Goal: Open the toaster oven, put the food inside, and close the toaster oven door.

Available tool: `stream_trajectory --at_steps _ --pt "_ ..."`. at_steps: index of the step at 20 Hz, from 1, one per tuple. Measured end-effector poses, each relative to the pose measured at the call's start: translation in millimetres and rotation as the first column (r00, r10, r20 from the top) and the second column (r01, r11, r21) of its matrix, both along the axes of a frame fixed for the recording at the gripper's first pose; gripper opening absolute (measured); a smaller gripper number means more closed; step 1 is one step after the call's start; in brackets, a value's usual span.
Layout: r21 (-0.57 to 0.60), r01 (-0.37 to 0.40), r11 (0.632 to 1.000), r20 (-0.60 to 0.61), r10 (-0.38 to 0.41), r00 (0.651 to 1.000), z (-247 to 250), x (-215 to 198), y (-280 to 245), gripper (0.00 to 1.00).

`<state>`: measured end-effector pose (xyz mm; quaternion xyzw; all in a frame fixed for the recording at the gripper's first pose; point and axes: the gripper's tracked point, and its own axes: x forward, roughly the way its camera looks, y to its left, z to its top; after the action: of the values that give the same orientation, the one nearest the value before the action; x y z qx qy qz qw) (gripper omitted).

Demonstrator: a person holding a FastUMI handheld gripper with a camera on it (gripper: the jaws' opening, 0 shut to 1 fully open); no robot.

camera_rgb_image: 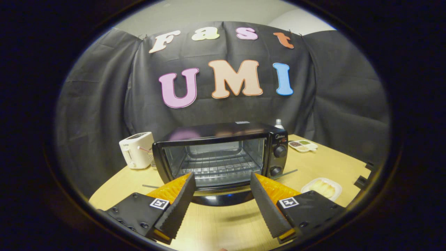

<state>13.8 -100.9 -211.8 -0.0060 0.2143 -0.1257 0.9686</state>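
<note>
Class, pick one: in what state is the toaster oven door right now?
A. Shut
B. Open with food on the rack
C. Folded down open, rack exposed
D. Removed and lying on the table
C: the toaster oven door lies folded down ahead of the open gripper, baring the empty wire rack.

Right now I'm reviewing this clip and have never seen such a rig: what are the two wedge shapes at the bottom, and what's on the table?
Those wedges are the two fingers of a hand-held gripper; the camera rides on it and looks forward along them. They stand open, holding nothing. Just ahead, on the wooden table, sits a black toaster oven, its door already lowered and its rack bare. A dish of pale food lies to the right, a white toaster to the left, and a small divided tray and a bottle beyond.
</note>
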Motion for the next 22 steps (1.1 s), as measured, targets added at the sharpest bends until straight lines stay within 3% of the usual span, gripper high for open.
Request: stream_trajectory --at_steps 14,22 --pt "-0.024 -0.010 1.000 -0.049 0.009 0.999 -19.7 -9.9 3.7 0.98" --pt "-0.091 -0.028 0.995 -0.244 0.005 0.970 -56.9 -39.2 -1.3 0.98"
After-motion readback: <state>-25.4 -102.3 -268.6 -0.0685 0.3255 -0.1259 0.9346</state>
